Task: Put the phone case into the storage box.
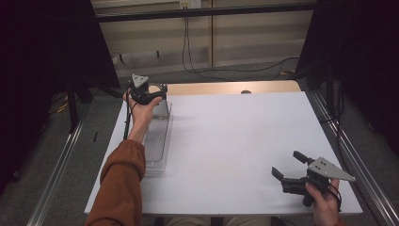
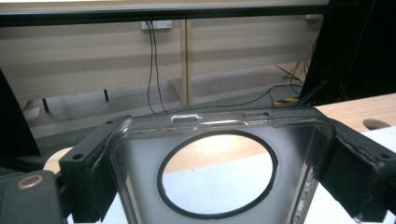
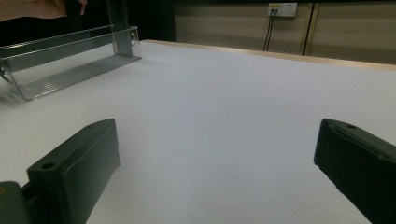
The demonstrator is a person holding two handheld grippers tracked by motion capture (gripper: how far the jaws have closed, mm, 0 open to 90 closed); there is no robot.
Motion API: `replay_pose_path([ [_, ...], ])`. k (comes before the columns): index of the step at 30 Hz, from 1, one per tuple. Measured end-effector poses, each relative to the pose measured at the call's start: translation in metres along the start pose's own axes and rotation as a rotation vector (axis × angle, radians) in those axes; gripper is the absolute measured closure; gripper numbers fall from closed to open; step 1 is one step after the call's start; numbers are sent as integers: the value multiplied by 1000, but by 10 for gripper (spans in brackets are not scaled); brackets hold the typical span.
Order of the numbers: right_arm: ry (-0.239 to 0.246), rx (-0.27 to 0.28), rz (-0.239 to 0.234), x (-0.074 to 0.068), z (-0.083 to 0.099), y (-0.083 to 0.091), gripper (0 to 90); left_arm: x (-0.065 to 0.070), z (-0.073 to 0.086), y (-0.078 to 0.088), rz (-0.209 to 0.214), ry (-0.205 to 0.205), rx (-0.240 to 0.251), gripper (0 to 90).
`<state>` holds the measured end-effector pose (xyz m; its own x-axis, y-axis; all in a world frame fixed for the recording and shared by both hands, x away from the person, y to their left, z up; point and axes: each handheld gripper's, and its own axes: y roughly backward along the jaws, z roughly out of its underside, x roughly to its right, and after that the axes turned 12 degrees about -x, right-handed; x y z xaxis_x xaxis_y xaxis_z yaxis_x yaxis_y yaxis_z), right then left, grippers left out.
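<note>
A long clear plastic tray lies along the left side of the white table, and it also shows in the right gripper view as the tray. At its far end a clear plate with a big round hole stands upright. My left gripper is shut on the top of this plate; in the left gripper view the plate sits clamped between both black jaws of the left gripper. My right gripper hovers open near the front right corner, and the right gripper has nothing between its jaws.
The white table top ends at a wooden strip along the back, which has a small round hole. Black curtains hang at both sides. Cables run down the back wall.
</note>
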<state>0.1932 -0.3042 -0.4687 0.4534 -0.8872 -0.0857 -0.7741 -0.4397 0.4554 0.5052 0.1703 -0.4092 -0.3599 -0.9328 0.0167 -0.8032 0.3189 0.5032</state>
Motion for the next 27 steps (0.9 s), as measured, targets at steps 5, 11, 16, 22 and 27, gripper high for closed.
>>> replay_pose_path([
  [5,3,-1,-9,0,0,0,0,-1,-3,-4,11,-16,-3,108],
  [11,-4,-4,-8,0,0,-1,0,1,-7,-7,43,-46,2,110],
  [16,2,-4,-15,-1,0,-1,0,-3,-9,-8,31,-34,14,69],
  [22,-2,-5,-13,0,1,-1,0,-6,-13,-5,40,-28,55,43],
  [27,-1,-6,-15,-1,0,-2,0,-6,-17,0,46,-42,85,27],
])
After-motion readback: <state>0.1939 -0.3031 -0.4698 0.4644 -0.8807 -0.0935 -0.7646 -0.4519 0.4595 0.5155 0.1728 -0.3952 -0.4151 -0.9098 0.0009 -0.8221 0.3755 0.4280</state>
